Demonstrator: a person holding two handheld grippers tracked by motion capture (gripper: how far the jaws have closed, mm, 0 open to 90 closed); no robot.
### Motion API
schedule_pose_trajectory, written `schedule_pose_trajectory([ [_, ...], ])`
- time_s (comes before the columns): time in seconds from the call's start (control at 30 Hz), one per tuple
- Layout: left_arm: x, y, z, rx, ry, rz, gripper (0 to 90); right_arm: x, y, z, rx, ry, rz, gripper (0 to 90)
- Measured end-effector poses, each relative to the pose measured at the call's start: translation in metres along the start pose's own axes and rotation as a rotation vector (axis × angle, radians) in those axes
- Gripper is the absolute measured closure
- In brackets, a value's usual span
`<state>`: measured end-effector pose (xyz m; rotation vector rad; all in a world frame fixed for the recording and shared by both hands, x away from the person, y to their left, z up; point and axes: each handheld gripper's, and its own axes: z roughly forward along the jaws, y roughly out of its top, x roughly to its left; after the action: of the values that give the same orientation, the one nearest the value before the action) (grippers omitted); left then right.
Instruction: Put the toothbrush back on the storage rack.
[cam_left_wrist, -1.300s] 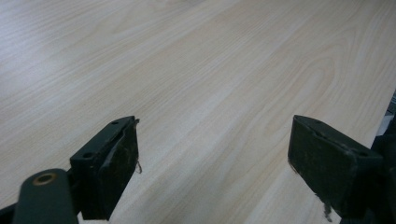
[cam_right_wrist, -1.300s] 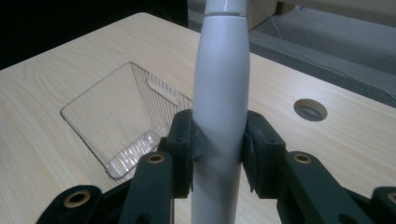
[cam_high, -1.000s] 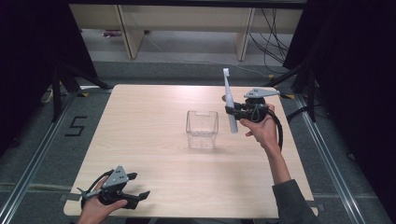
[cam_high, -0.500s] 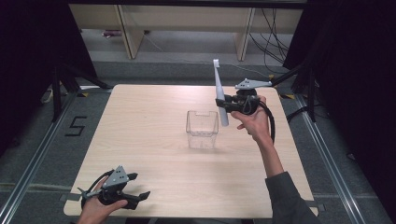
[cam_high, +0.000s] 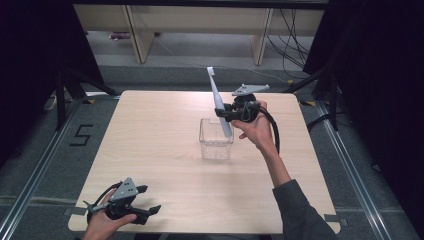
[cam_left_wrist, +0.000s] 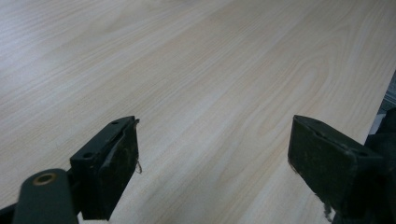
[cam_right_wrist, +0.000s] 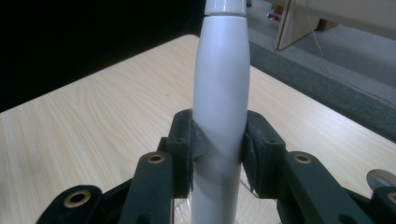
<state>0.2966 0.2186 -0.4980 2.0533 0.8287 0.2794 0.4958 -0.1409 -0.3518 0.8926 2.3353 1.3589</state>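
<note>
One "5" mark (cam_high: 82, 135) on floor, right tool (cam_high: 223, 113) gripping toothbrush (cam_high: 218, 98)

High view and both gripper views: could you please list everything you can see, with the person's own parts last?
Table: one, light wood, centre.
Clear container: one, transparent, mid-table.
Toothbrush: one, white-grey, tilted above the container, clamped in the right gripper.
Shelving: beige, beyond the table.
Number mark: one, black, floor at left.
Left gripper: black, open, near table corner.
Right gripper: black, shut on the toothbrush.
Sleeve: grey, right arm.
</note>
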Motion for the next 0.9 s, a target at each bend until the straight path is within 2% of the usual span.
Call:
schedule_pose_trajectory([
  [0.03,0.0,0.0,0.0,-0.001,0.001,0.0,15.7,0.001,0.0,0.002,0.014,0.003,0.01,66.9],
  [0.07,0.0,0.0,0.0,-0.001,0.001,0.0,15.7,0.0,-0.001,0.005,0.01,-0.015,-0.008,66.9],
  [0.17,0.0,-0.001,0.0,0.004,-0.001,-0.001,15.7,0.001,-0.003,0.01,0.046,-0.012,-0.011,66.9],
  [0.27,0.0,0.0,0.0,0.0,0.0,-0.001,15.7,0.002,-0.004,0.015,0.058,-0.016,-0.009,66.9],
  [0.3,0.0,0.0,0.0,0.004,0.0,0.002,15.7,0.002,-0.005,0.019,0.065,-0.025,-0.025,66.9],
  [0.4,0.0,-0.001,0.0,-0.002,-0.005,0.0,15.7,0.003,-0.007,0.025,0.094,-0.019,-0.017,67.0],
  [0.6,0.0,0.0,-0.001,0.004,-0.005,0.003,15.7,0.003,-0.011,0.033,0.114,-0.019,-0.016,66.9],
  [0.73,0.0,0.0,-0.001,0.002,-0.001,0.001,15.7,0.003,-0.018,0.04,0.157,-0.025,-0.007,66.9],
  [0.77,0.0,-0.001,0.0,-0.001,0.0,0.0,15.7,0.002,-0.02,0.043,0.159,-0.028,-0.023,66.9],
  [0.8,0.0,0.0,-0.001,0.001,0.0,0.001,15.7,0.003,-0.02,0.043,0.184,-0.026,-0.01,66.9],
  [0.87,0.0,0.0,-0.001,0.001,-0.007,0.005,15.7,0.003,-0.022,0.046,0.172,-0.027,-0.003,66.9],
  [0.9,-0.001,0.0,0.0,0.001,-0.01,-0.005,15.7,0.004,-0.023,0.049,0.209,-0.029,0.001,66.9],
])
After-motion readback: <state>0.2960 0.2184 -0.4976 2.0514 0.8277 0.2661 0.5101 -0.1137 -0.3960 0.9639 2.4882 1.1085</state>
